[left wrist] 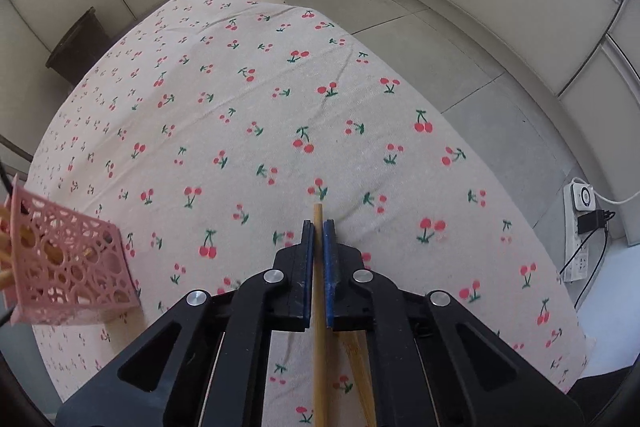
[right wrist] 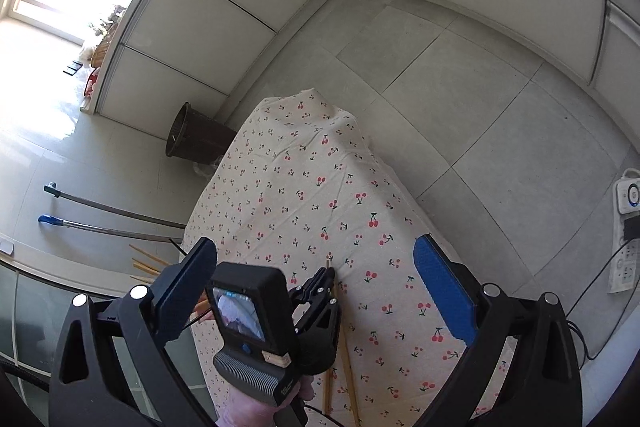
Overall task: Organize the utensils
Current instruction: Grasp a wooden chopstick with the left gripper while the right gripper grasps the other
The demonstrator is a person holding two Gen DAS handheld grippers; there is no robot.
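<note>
Clamped chopstick [left wrist: 319, 267] lengthwise (tip forward)

Both tongs, left tongs [left wrist: 319, 227] and right tongs [right wrist: 316, 267], are black plastic with blue pads and silver round screws.

Matt woven cotton-like cream tablecloth with printed red cherries [left wrist: 248, 99] is showing soft creases; smooth tan bamboo chopstick [left wrist: 319, 307] is lying between matt black plastic left gripper [left wrist: 318, 227] pads; perforated pink plastic basket [left wrist: 68, 263] is looking semi-glossy.
</note>
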